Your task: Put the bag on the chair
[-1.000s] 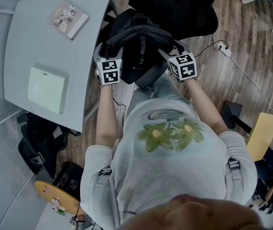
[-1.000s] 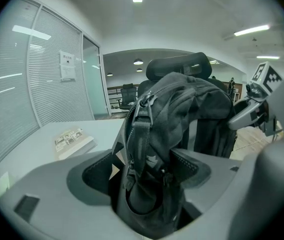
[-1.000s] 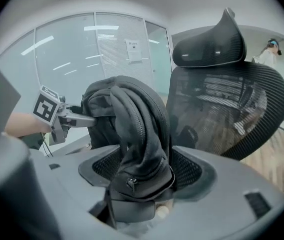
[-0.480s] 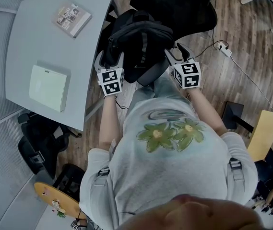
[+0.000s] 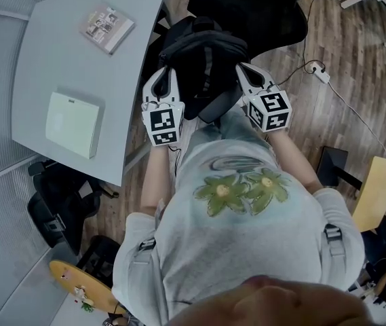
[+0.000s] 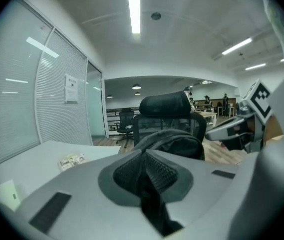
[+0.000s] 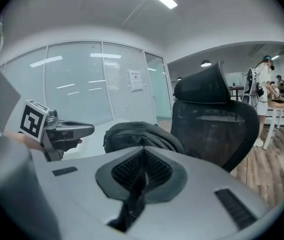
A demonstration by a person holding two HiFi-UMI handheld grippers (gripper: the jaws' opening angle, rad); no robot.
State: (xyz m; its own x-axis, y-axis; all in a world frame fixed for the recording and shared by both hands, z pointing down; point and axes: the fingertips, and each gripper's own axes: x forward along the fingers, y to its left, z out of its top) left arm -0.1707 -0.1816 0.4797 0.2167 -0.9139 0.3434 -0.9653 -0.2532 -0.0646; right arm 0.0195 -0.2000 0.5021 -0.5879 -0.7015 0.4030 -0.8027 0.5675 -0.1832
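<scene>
A black backpack [image 5: 203, 60] rests on the seat of a black mesh office chair [image 5: 247, 9], leaning towards its backrest. My left gripper [image 5: 163, 75] is just left of the bag and clear of it. Its jaws are closing, the pads meet, and nothing is between them [image 6: 142, 156]. At the bag's right side my right gripper [image 5: 244, 71] is shut and empty [image 7: 142, 158]. Both gripper views look over the bag [image 6: 174, 140] [image 7: 137, 134] to the chair's headrest [image 6: 164, 105] [image 7: 209, 89].
A grey table [image 5: 57, 60] stands to the left with a booklet [image 5: 108, 28] and a pale green box [image 5: 74, 123] on it. A power strip [image 5: 318, 73] with its cable lies on the wooden floor at right. Another black chair [image 5: 57, 195] is below the table.
Both grippers let go of the bag's straps, drew back towards the person and closed their jaws. The bag has settled onto the chair seat.
</scene>
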